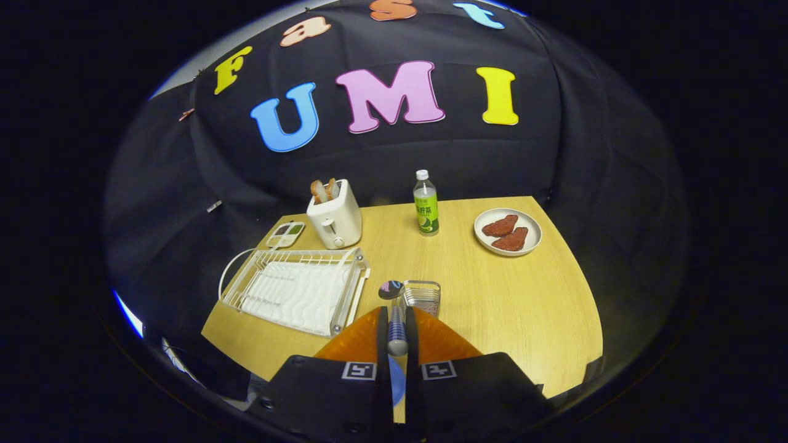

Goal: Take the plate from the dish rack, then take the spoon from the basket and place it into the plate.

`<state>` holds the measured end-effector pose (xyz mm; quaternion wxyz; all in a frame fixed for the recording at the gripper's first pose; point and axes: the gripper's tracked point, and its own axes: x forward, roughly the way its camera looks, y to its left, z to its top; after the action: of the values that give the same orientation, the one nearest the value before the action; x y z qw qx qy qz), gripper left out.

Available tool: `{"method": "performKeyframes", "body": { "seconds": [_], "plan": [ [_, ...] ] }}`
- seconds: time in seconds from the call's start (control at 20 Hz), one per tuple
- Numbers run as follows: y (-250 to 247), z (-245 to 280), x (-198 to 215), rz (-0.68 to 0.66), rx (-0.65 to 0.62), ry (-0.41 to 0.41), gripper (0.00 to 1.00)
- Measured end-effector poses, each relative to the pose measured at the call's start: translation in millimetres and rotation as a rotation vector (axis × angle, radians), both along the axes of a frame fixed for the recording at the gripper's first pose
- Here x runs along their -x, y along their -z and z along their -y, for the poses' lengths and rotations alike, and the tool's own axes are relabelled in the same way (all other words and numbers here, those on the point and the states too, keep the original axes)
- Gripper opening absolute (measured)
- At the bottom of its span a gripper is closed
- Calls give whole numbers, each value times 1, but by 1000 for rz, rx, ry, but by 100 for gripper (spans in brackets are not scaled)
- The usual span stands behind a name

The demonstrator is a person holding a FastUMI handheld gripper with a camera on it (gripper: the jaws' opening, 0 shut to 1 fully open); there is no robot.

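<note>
Tool: tool (397,332) is clenched on the spoon (395,320), both fingers (382,335) pressed against the blue-banded handle, with almost no gap between them.
Spoon: upright in the grip, bowl up and just beyond the fingertips, handle running down between them; held by the handle, probably so the bowl stays free and can be laid down first.
Plate: orange plate (363,341) lies flat on the bench (505,295) directly under the fingers, its rim showing on both sides of them; it looks already out of the rack, set close so the spoon has a short way to go.
Basket: small wire basket (422,296) stands just ahead of the fingertips, slightly right, touching the plate's far edge or nearly so; I cannot tell which. The spoon's bowl sits beside its near left corner, above the rim.
Rack: white dish rack (295,289) is left of the basket, on the bench's left part, with no dishes in its slots.
Farther off: toaster (334,215) with bread behind the rack, a bottle (425,206) mid-bench, a white dish (508,232) with two red pieces to the far right, well apart from the work.
Stage: likely the last step, spoon lifted and over the plate, not yet laid in.
Next: lower and tilt the handle before letting go, so the spoon lands inside the rim.
</note>
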<state>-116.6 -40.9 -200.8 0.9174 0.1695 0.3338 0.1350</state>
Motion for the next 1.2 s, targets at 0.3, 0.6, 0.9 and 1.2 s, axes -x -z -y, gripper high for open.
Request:
{"method": "performKeyframes", "body": {
  "seconds": [0.3,0.6,0.9,1.2],
  "plan": [
    [34,-49,74,-94,18,-169,12],
    [91,-83,105,-169,72,-226,12],
    [110,-108,103,-164,57,-241,12],
    [126,-119,112,-194,56,-270,12]
  ]
}}
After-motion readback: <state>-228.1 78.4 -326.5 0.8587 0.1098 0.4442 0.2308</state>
